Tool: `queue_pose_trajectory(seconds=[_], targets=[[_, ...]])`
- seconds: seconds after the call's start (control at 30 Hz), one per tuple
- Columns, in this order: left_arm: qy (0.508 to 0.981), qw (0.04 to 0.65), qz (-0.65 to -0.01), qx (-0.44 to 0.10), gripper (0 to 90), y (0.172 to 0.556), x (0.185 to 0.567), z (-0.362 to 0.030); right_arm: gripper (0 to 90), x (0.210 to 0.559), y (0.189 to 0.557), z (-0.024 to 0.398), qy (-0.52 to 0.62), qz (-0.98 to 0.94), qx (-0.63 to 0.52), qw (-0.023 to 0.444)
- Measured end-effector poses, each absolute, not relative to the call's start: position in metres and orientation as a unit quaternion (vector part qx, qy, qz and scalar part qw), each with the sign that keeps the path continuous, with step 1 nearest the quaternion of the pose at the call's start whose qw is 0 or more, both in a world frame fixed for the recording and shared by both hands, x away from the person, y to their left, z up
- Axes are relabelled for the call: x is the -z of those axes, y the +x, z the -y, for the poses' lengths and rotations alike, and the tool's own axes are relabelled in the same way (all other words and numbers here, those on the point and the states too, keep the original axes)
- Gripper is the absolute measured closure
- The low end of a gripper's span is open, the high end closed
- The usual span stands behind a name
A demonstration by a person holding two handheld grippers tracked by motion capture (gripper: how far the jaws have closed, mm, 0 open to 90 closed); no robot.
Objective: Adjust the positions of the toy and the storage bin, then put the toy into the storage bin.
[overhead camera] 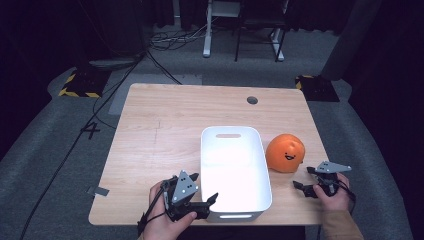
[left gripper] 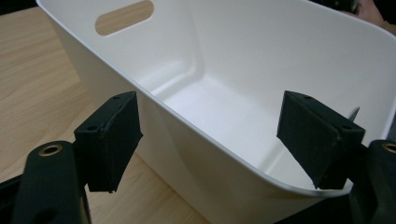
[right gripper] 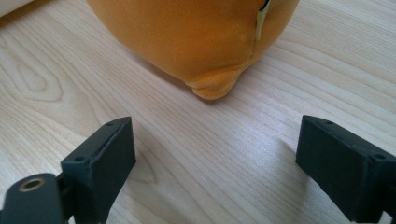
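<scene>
A white plastic bin [overhead camera: 235, 200] stands near the front middle of the wooden table, with nothing inside. An orange plush toy [overhead camera: 285, 152] with a small face sits just right of it. My left gripper [overhead camera: 205, 189] is open at the bin's near left corner; in the left gripper view the bin's rim [left gripper: 224, 140] runs between the jaws, one jaw outside and one inside. My right gripper [overhead camera: 303, 177] is open on the table just in front of the plush [right gripper: 196, 37], not touching it.
The wooden table [overhead camera: 165, 125] has a round cable hole [overhead camera: 252, 100] at the back right. Its front edge runs right under both hands. Cables and chair and desk legs stand on the grey floor beyond.
</scene>
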State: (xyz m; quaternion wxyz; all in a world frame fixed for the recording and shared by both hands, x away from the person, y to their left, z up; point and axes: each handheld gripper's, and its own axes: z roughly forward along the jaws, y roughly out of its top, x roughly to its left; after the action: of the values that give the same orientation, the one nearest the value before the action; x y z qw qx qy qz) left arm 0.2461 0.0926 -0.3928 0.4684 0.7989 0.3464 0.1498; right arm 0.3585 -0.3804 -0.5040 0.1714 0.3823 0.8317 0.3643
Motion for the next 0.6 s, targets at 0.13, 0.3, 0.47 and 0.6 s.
queue_pose_trajectory(seconds=[0.13, 0.3, 0.47, 0.6], targets=[[0.793, 0.482, -0.339, -0.155, 22.0, 0.246, 0.385, -0.099, 12.1, 0.504, 0.359, 0.380, 0.382, -0.832, -0.364, 0.171], [0.778, 0.500, -0.338, -0.177, 23.0, 0.256, 0.377, -0.113, 12.1, 0.504, 0.359, 0.380, 0.382, -0.832, -0.364, 0.171], [0.763, 0.509, -0.343, -0.205, 23.9, 0.272, 0.372, -0.133, 12.1, 0.504, 0.358, 0.380, 0.383, -0.831, -0.364, 0.171], [0.759, 0.493, -0.360, -0.226, 26.0, 0.290, 0.382, -0.152, 12.1, 0.504, 0.358, 0.380, 0.383, -0.832, -0.364, 0.171]])
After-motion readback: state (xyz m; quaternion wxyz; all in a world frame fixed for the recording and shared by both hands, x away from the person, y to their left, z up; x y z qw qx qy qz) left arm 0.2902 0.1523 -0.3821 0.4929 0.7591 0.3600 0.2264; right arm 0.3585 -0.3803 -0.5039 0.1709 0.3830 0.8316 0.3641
